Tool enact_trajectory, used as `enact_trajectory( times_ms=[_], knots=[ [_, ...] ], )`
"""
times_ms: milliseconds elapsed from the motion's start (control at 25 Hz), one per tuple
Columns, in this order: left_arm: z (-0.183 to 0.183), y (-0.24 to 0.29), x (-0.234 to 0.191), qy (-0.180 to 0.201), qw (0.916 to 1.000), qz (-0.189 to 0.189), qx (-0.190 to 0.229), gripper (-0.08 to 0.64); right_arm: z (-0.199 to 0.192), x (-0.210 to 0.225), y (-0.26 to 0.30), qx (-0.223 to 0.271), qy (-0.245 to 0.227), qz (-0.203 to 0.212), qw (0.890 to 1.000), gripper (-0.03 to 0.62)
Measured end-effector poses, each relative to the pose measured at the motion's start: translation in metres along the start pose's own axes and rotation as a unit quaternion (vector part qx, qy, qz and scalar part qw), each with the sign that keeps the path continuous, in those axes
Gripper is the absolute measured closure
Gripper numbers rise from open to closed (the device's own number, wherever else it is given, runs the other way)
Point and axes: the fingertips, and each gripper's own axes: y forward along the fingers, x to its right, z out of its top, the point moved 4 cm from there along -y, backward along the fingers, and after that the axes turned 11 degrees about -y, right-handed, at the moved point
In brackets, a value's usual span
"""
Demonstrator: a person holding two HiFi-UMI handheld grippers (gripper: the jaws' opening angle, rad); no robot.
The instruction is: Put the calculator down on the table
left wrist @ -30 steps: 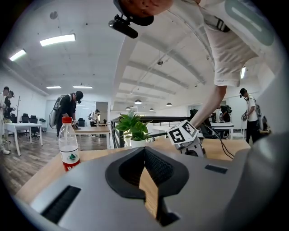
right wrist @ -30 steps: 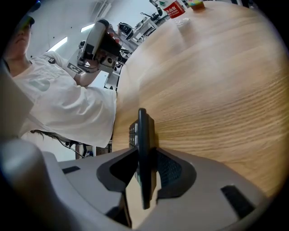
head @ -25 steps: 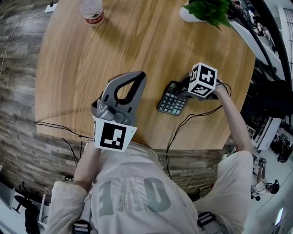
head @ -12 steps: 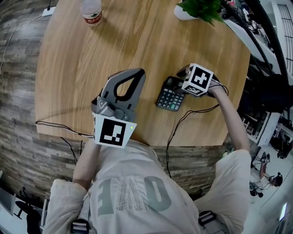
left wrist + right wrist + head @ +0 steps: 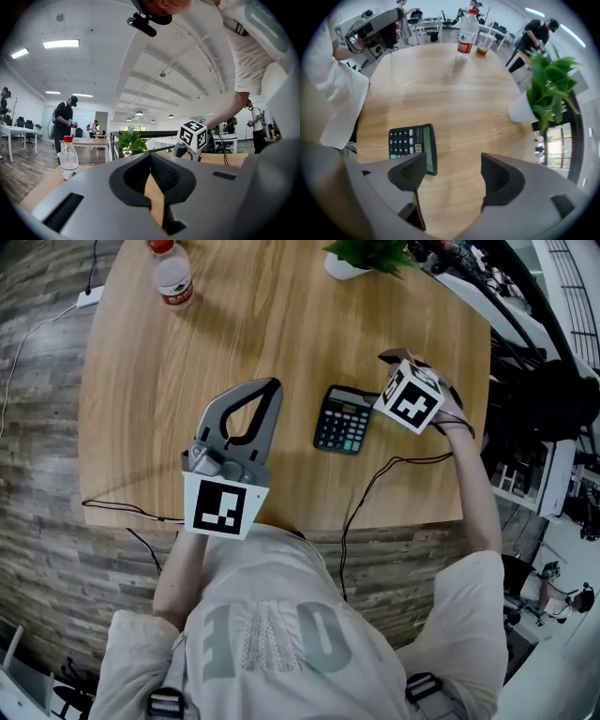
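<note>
The black calculator (image 5: pixel 343 419) lies flat on the round wooden table (image 5: pixel 169 371), keys up, with nothing touching it. My right gripper (image 5: pixel 397 360) hovers just to its right and points down at the tabletop. Its jaws are opening wide, with only bare wood between them. In the right gripper view (image 5: pixel 452 173) the calculator (image 5: pixel 412 143) sits beside the left jaw, outside the gap. My left gripper (image 5: pixel 246 413) is held level over the table's near side, shut on nothing. Its jaws (image 5: pixel 152 180) meet in the left gripper view, where the right gripper's marker cube (image 5: pixel 193 136) shows ahead.
A water bottle (image 5: pixel 171 277) stands at the far left of the table and a potted plant (image 5: pixel 366 254) at the far edge. A cable (image 5: pixel 375 488) runs off the near edge. A power strip (image 5: pixel 86 296) lies on the floor. People stand in the background.
The right gripper has let go of the calculator, opened wide, and lifted away to the right. The calculator now rests flat on the table. The left gripper has risen a little.
</note>
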Motion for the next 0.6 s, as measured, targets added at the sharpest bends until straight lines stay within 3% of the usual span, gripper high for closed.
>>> enact_trajectory(
  times_ms=[120,200,280,400,600],
  knots=[
    [0.010,-0.008,0.005,0.008,0.9999,0.001,0.011,0.551,0.003,0.013,-0.047,0.022,0.016,-0.133,0.991,0.255],
    [0.019,-0.014,0.007,0.017,0.9997,0.006,0.019,0.551,0.009,0.012,-0.087,0.045,0.031,-0.234,0.971,0.256],
    [0.031,-0.020,0.010,0.025,0.9992,0.011,0.030,0.551,0.014,0.001,-0.128,0.072,0.056,-0.327,0.941,0.256],
    [0.051,-0.029,0.015,0.025,0.9984,0.014,0.048,0.551,0.018,-0.025,-0.183,0.119,0.120,-0.440,0.882,0.258],
    [0.083,-0.040,0.020,0.053,0.9957,0.023,0.073,0.551,0.034,-0.068,-0.242,0.226,0.205,-0.496,0.813,0.258]
  ],
)
